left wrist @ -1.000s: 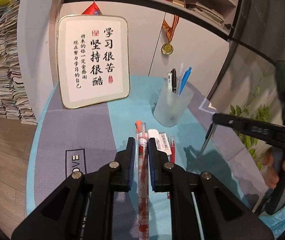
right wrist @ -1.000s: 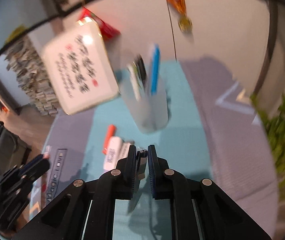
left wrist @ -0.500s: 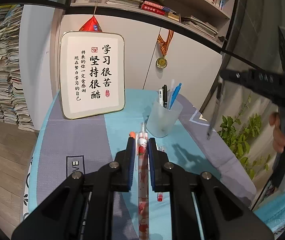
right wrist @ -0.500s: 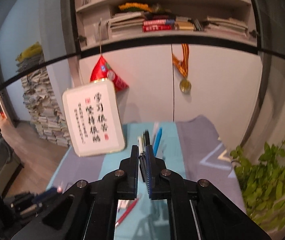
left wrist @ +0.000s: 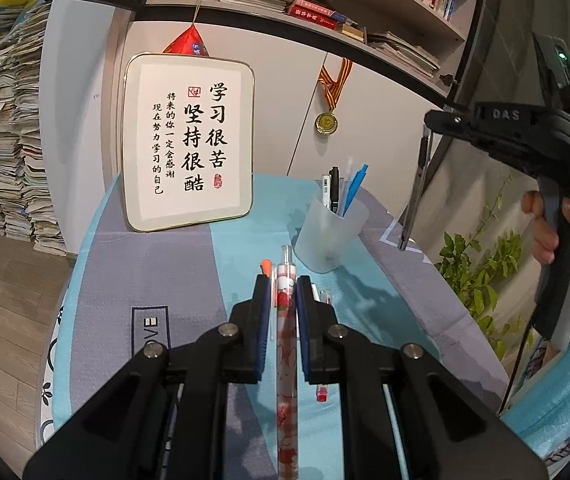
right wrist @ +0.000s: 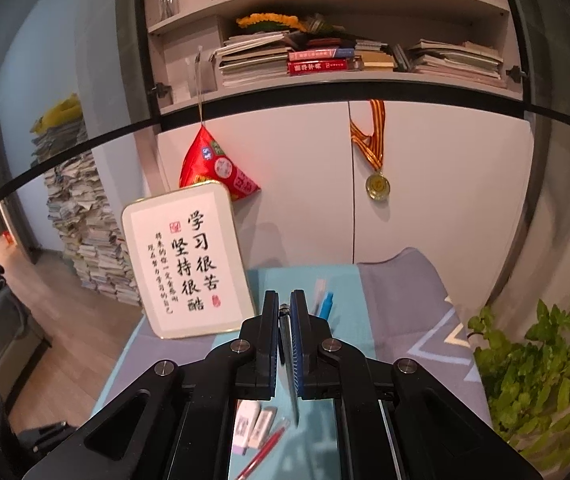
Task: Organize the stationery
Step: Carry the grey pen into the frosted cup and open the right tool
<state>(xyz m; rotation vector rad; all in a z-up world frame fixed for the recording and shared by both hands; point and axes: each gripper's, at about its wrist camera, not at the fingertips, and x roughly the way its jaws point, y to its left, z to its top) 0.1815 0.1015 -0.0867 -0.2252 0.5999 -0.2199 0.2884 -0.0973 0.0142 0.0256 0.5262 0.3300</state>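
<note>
The left gripper (left wrist: 281, 300), low centre, was clamped on a patterned pen (left wrist: 286, 344) pointing toward the frosted cup (left wrist: 331, 236), likely its destination. At right, the right gripper (left wrist: 429, 120) pinched a dark pen (left wrist: 415, 204) hanging vertically, suited to dropping in.

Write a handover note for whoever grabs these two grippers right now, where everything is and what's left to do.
Left gripper: shut on the red-patterned pen, held above the table.
Right gripper: shut on the dark pen, which hangs point down, lifted high to the right of the pen cup.
Done: the pen cup holds a black pen, a white one and a blue one.
Left: drop both held pens into the cup. On the blue mat remain the orange-tipped pen, a red pen and two white erasers; sort those next.
</note>
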